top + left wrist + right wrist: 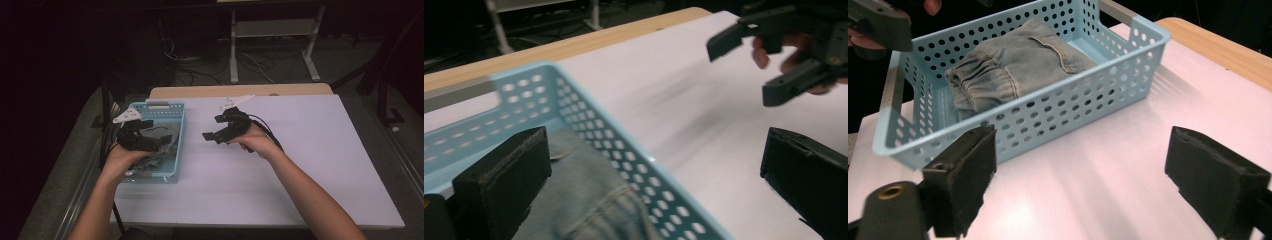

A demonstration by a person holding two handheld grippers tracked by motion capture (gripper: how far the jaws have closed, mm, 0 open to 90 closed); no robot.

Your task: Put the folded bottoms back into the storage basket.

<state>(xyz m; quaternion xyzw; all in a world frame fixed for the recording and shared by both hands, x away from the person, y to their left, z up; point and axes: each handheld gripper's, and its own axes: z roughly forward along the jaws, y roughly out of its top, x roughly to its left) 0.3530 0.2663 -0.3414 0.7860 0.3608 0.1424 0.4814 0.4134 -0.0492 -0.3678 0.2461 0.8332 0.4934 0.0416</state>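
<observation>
faded denim jeans (1018, 65) folded in blue basket (1128, 60)

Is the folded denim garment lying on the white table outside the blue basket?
No, the folded denim garment lies inside the blue perforated basket, which stands on the white table.

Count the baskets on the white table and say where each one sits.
1. A light blue perforated basket sits at the table's left edge, holding folded denim, with the left gripper above it.

White table top (280, 170), wooden edge strip (240, 91) behind; cables (200, 70), metal frame (272, 30) on floor beyond.
</observation>
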